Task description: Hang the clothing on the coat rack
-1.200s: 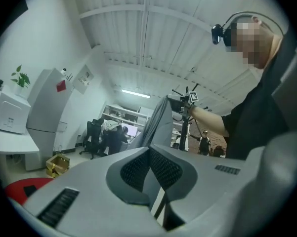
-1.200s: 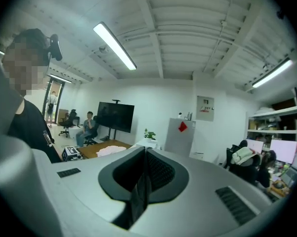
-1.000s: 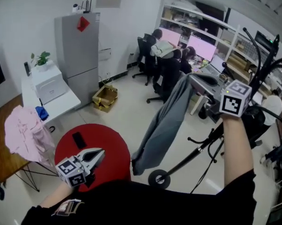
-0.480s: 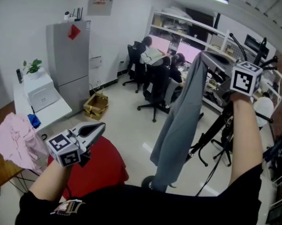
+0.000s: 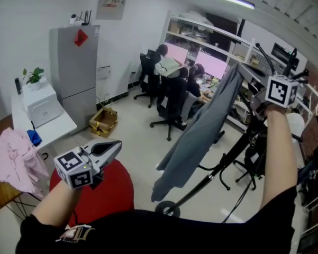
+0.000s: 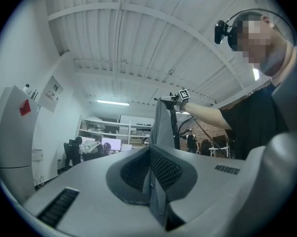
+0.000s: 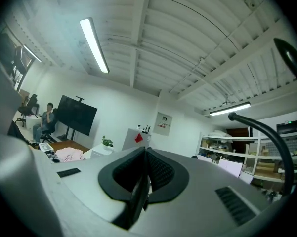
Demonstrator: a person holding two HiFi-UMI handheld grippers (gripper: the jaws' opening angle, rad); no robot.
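A person stands in an office holding a hand-held gripper in each hand; the right hand-held gripper (image 5: 247,79) is raised high and level, its jaws clenched on the top edge of a grey garment (image 5: 201,136), so the cloth hangs freely down clear of the floor. It is held up beside the curved hooks of the black coat rack (image 5: 222,164), probably so the collar can be lifted over one, though it is not yet hooked. The left hand-held gripper (image 5: 115,146) waits lower down with its jaws pressed together on nothing, apart from the garment.
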